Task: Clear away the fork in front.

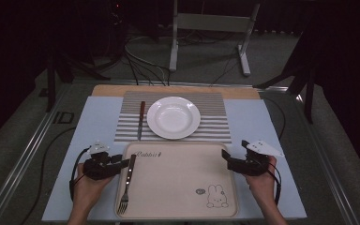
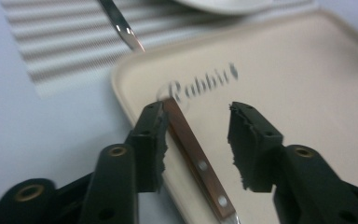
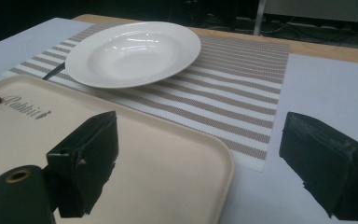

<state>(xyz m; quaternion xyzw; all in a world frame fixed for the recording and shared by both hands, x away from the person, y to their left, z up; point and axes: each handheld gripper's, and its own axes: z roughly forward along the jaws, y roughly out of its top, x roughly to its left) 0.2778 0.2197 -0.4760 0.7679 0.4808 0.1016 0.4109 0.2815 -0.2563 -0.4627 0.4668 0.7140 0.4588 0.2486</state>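
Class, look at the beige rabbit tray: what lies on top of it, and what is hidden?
On the tray lies a fork along its left edge, wooden handle between the open left tongs. Printed lettering and a rabbit show. Whatever is beneath the tray is covered.

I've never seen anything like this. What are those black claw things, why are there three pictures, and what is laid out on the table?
A person holds a hand-operated two-jaw gripper in each hand: the left gripper and the right gripper. One picture comes from a camera above the table; the other two come from cameras riding on each gripper, looking along its jaws. On the table lies a striped placemat with a white plate and a knife, and nearer the person a beige tray carrying a fork. Both grippers are open and hold nothing; the left one's jaws straddle the fork's wooden handle.
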